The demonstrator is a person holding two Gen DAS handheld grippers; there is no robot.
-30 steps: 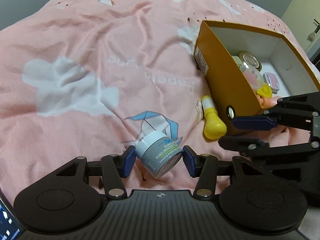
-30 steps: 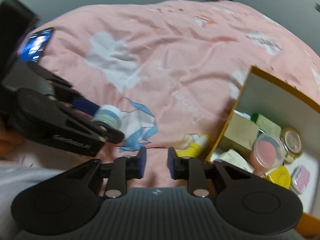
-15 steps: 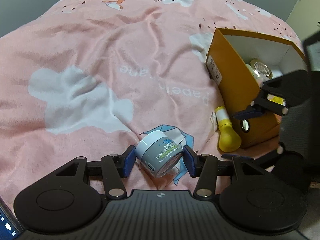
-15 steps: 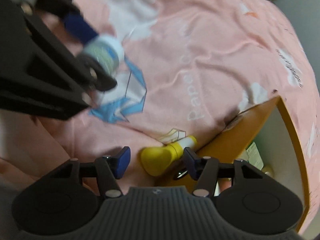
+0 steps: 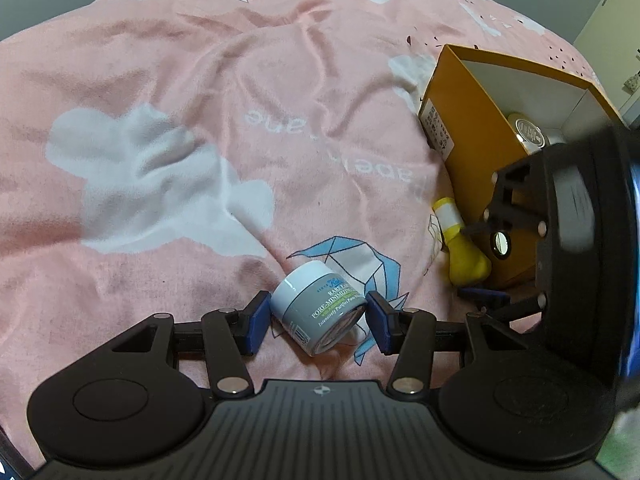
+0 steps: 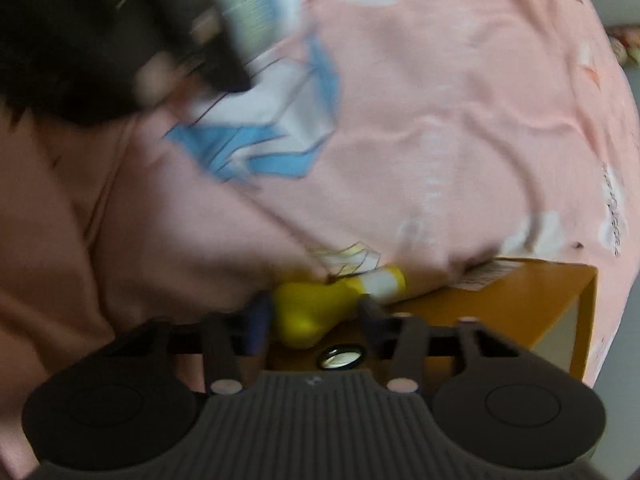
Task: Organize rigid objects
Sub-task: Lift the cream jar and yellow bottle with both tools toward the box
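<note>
A grey-blue cream jar (image 5: 316,308) with a white lid sits tilted between the pads of my left gripper (image 5: 316,320), which is shut on it just above the pink bedspread. A yellow squeeze bottle (image 5: 472,268) lies on the bedspread against the orange box (image 5: 468,136). My right gripper (image 6: 314,316) points down over it, its jaws closing with the bottle's bulb (image 6: 308,312) between them. A small gap still shows at the pads. The right wrist view is blurred; the left gripper and jar (image 6: 252,12) show at its top left.
The orange box (image 6: 520,300) is open-topped with a white inside and holds a round tin (image 5: 528,132) and other hidden items. A metal eyelet (image 6: 340,358) marks its near wall. Wrinkled pink bedspread (image 5: 200,120) stretches left and beyond. A wall stands behind.
My right gripper rolled and sank from beside the box down onto the yellow bottle, its jaws widening, then narrowing around it. The left gripper and jar have barely shifted.
</note>
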